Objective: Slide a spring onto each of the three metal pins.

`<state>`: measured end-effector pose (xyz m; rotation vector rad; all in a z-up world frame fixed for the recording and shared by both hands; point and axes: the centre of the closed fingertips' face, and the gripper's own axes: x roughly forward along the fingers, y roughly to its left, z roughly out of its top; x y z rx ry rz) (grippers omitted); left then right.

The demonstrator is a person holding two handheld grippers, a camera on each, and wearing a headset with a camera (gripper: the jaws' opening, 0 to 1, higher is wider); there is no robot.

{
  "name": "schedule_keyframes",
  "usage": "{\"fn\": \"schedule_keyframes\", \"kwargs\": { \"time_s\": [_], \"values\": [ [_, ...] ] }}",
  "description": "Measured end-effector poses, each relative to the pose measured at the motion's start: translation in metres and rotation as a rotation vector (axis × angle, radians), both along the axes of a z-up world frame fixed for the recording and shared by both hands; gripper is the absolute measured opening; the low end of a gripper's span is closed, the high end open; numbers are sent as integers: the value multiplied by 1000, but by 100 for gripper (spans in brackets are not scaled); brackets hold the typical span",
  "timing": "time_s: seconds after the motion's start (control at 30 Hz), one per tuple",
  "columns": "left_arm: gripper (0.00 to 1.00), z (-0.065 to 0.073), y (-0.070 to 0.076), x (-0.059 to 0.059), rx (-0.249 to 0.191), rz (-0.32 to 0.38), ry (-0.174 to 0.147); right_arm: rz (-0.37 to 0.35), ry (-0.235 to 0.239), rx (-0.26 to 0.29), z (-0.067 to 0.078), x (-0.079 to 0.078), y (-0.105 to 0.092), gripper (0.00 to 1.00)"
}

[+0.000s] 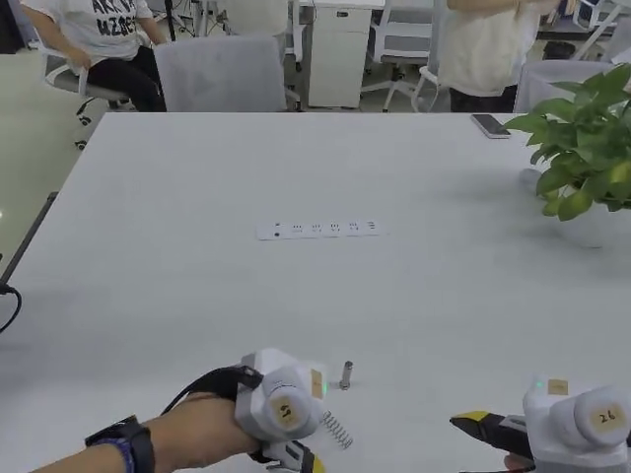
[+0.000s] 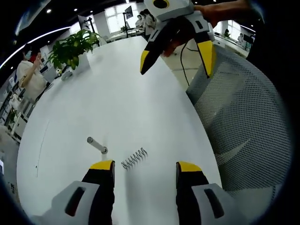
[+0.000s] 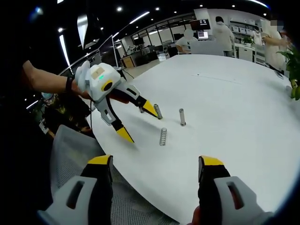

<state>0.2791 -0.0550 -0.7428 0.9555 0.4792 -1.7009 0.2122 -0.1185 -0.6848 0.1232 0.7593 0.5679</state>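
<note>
1. Head view: a white table carries one metal pin standing upright near its front edge. A spring lies flat just beside the pin, on the person's side.
2. Jaws of the left gripper stand spread apart with nothing between them. In the left gripper view the spring lies on the table just ahead of the gap, and the pin stands a little to its left.
3. Jaws of the right gripper are also wide apart and empty. It sits near the table's front edge, apart from the spring and the pin and pointing toward them.
4. Seen from the right gripper view, a second spring sits just beside the left gripper's far jaw tip, close to the pin.
5. Farther back on the table are a power strip, a phone and a potted plant.
</note>
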Motion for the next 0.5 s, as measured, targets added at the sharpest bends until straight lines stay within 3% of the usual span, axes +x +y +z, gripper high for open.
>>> {"fn": "schedule_keyframes", "kwargs": {
  "time_s": [0.2, 0.5],
  "values": [
    [46, -15, -14, -1, 35, -31, 7, -7, 1, 8, 0, -1, -4, 73],
    [44, -34, -16, 2, 95, -28, 40, -2, 24, 1, -5, -4, -8, 72]
  ]
}}
